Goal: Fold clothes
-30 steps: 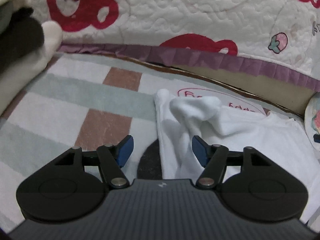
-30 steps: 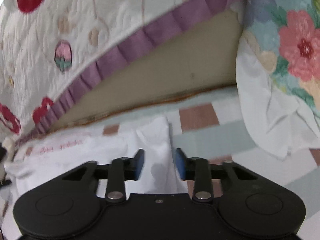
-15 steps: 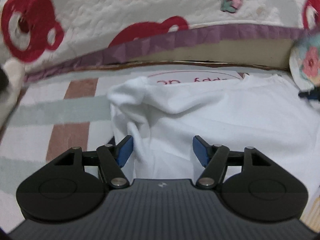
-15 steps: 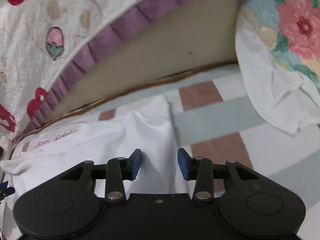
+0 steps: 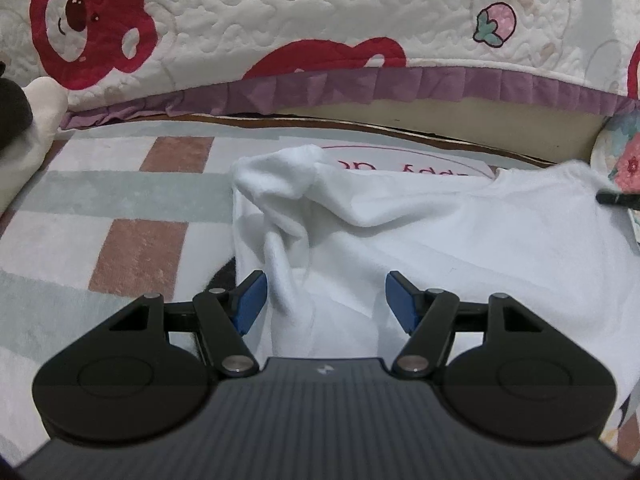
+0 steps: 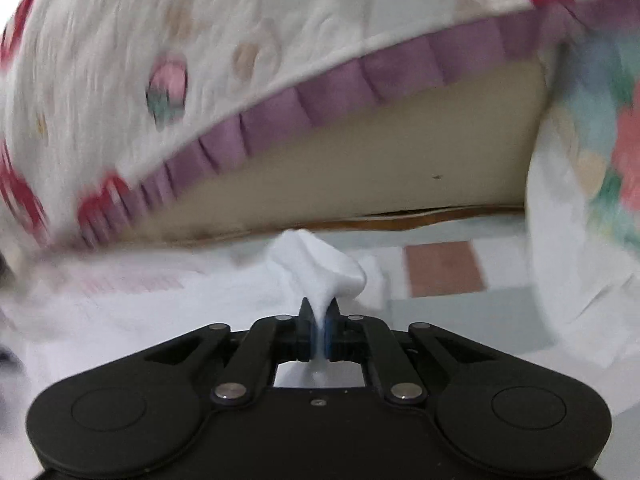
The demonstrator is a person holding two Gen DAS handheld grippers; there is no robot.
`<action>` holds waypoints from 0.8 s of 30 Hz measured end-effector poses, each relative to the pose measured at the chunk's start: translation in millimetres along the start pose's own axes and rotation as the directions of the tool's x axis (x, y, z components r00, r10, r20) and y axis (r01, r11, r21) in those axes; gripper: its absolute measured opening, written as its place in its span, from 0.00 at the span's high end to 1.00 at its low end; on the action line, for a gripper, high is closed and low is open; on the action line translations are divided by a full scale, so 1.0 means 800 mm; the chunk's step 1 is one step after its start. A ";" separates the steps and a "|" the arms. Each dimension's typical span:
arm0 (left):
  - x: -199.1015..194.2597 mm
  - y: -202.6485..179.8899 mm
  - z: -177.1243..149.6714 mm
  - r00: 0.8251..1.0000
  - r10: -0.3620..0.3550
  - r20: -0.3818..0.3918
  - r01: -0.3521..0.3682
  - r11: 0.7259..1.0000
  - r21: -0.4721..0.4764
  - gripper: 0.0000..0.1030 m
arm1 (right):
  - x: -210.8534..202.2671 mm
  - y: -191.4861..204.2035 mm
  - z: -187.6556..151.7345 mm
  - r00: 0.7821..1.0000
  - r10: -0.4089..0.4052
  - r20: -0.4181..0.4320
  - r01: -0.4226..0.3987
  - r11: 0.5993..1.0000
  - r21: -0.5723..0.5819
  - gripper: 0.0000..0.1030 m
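Observation:
A white T-shirt [image 5: 460, 236] with red printed lettering lies on a checked mat, its left side bunched into a raised fold [image 5: 280, 184]. My left gripper [image 5: 322, 298] hovers open just above the shirt's near left part, blue pads wide apart with wrinkled cloth between them. In the right wrist view my right gripper [image 6: 319, 322] is shut on a pinch of the white T-shirt [image 6: 316, 268], which puffs up above the fingertips. That view is motion-blurred. A black tip of the right gripper [image 5: 618, 199] shows at the shirt's far right edge.
A quilted bedspread [image 5: 280, 20] with red bears and a purple frill hangs over the bed side behind the mat [image 5: 100, 208]. A floral cloth [image 6: 592, 184] hangs at the right. A black and white plush [image 5: 20, 128] sits at the far left.
My right gripper closed on the shirt's right edge and lifted a pinch of cloth. The left gripper stayed open and shifted slightly over the shirt's left side.

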State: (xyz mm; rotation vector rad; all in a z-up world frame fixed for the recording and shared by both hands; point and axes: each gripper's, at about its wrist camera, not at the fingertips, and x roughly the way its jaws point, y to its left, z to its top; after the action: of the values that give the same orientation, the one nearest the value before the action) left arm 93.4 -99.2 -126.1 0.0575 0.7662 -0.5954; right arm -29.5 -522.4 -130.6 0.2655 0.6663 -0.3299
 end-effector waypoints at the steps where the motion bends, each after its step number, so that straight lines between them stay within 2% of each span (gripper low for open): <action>1: -0.001 0.004 0.002 1.000 0.001 0.007 -0.001 1.000 0.003 0.37 | 0.019 0.003 -0.004 0.995 -0.052 -0.080 0.047 0.997 -0.061 0.94; 2: -0.001 0.007 0.003 1.000 0.001 0.014 -0.001 1.000 0.007 0.37 | 0.036 0.005 -0.007 0.986 -0.092 -0.139 0.078 0.992 -0.103 0.90; 4: -0.002 0.015 0.006 1.000 0.003 0.027 -0.003 1.000 0.013 0.37 | 0.038 0.007 0.000 0.986 -0.119 -0.116 0.109 0.990 -0.089 0.88; 6: -0.003 0.022 0.009 0.999 0.004 0.041 -0.004 1.000 0.020 0.37 | 0.034 0.009 0.006 0.986 -0.134 -0.100 0.130 0.990 -0.049 0.71; 8: -0.004 0.029 0.012 0.999 0.005 0.054 -0.006 1.000 0.027 0.37 | 0.030 0.012 0.013 0.985 -0.149 -0.084 0.149 0.989 -0.009 0.69; 12: 0.006 0.041 0.030 0.993 -0.082 0.084 0.073 0.992 0.099 0.37 | 0.021 0.034 0.014 0.984 -0.176 -0.016 0.172 0.974 -0.147 0.68; 14: 0.019 0.049 0.039 0.982 -0.183 0.053 0.176 0.978 0.111 0.34 | 0.020 0.043 0.025 0.995 -0.099 -0.005 0.096 0.978 -0.185 0.65; 16: 0.037 0.060 0.046 0.966 -0.258 -0.013 0.258 0.965 0.047 0.33 | 0.027 0.054 0.035 0.999 -0.044 -0.015 0.040 0.976 -0.212 0.61; 17: 0.043 0.064 0.049 0.961 -0.275 -0.029 0.276 0.961 0.016 0.33 | 0.032 0.060 0.041 0.999 -0.023 -0.022 0.018 0.974 -0.226 0.58; 20: 0.046 0.065 0.052 0.960 -0.279 -0.021 0.279 0.960 -0.003 0.33 | 0.060 0.075 0.059 0.995 0.050 -0.081 -0.070 0.962 -0.265 0.58; 24: 0.046 0.069 0.054 0.962 -0.273 0.007 0.273 0.962 -0.029 0.33 | 0.087 0.105 0.073 0.984 0.126 -0.122 -0.163 0.917 -0.363 0.57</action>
State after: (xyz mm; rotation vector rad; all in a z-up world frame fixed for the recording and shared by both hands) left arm 170.2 -82.2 -128.2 -0.0786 0.7859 -0.8459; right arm 86.7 -480.3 -119.5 -0.0341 0.7852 -0.0436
